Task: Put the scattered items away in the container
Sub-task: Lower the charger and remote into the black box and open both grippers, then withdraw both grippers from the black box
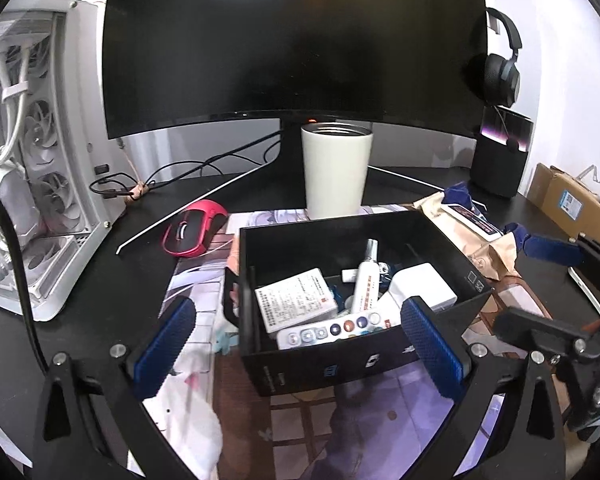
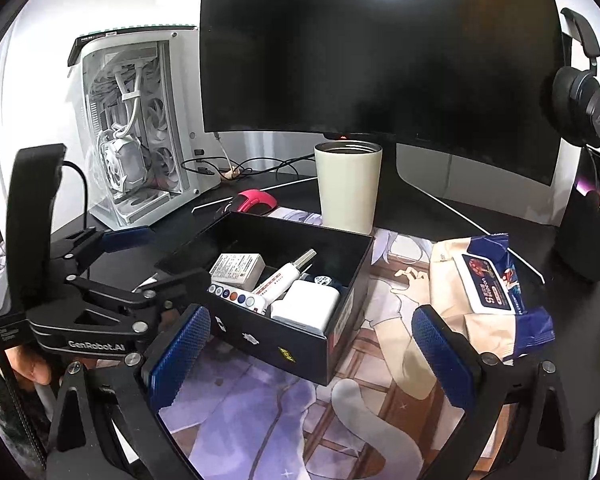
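Black desk, printed mat. Open black box (image 1: 364,364) holds white tube (image 1: 366,280), long axis slanting, nozzle toward monitor (image 1: 292,40). Left gripper (image 1: 300,344) and right gripper (image 2: 312,354) released, empty.

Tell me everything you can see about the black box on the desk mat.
The black box is an open, lidless rectangular container, seemingly rigid card, with small white logos on its front wall. It sits flat on the illustrated desk mat, in front of the cream tumbler. Inside lie a white carton, a white tube, a button-row remote and a white adapter. No tongs touch it.
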Action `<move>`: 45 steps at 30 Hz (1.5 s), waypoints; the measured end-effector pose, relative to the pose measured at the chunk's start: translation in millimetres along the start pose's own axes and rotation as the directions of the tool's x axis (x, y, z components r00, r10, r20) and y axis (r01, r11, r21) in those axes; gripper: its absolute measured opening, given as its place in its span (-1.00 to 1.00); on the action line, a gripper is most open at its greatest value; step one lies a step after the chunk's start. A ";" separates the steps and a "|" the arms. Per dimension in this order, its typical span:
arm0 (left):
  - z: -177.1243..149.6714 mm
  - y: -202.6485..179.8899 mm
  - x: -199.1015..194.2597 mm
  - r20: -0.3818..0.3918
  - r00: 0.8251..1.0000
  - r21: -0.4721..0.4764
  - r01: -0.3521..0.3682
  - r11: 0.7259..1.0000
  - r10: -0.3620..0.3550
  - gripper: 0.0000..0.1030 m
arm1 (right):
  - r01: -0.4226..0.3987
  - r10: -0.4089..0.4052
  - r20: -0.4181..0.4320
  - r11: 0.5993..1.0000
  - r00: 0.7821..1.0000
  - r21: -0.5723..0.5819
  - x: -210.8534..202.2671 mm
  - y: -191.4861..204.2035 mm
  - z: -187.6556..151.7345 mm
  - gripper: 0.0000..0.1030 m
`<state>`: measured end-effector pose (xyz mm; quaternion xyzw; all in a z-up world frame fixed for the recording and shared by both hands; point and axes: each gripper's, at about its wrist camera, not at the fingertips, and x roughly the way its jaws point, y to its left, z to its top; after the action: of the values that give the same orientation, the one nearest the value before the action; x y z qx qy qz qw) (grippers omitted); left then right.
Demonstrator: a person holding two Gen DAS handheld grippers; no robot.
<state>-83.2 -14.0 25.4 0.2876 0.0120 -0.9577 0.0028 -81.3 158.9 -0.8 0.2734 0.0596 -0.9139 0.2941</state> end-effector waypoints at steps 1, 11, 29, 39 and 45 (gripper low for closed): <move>0.3 1.9 -0.4 0.004 1.000 -0.008 -0.001 1.000 0.001 1.00 | -0.001 0.001 -0.002 1.000 1.000 0.001 0.9 0.8 -0.1 0.99; -2.3 3.6 1.9 -0.035 0.999 0.005 -0.020 1.000 0.021 1.00 | 0.005 -0.005 -0.031 1.000 1.000 0.010 3.2 1.0 -0.4 0.99; -15.0 -7.5 -12.5 -0.043 0.999 0.087 -0.018 0.996 0.022 1.00 | 0.008 -0.011 -0.070 0.999 0.997 -0.033 5.4 12.3 -4.4 0.99; -14.1 2.7 -14.7 -0.044 0.999 0.051 -0.024 0.998 0.026 1.00 | 0.017 -0.019 -0.072 0.999 0.997 -0.027 4.6 12.1 -7.9 0.99; -14.5 2.6 -16.1 -0.043 0.999 0.052 -0.020 0.998 0.022 1.00 | 0.020 -0.022 -0.077 0.999 0.997 -0.026 4.0 13.6 -11.0 0.99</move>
<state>-61.8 -16.2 22.1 0.3085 -0.0155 -0.9511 0.0051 -71.1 148.7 -11.5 0.3039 0.0853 -0.9049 0.2855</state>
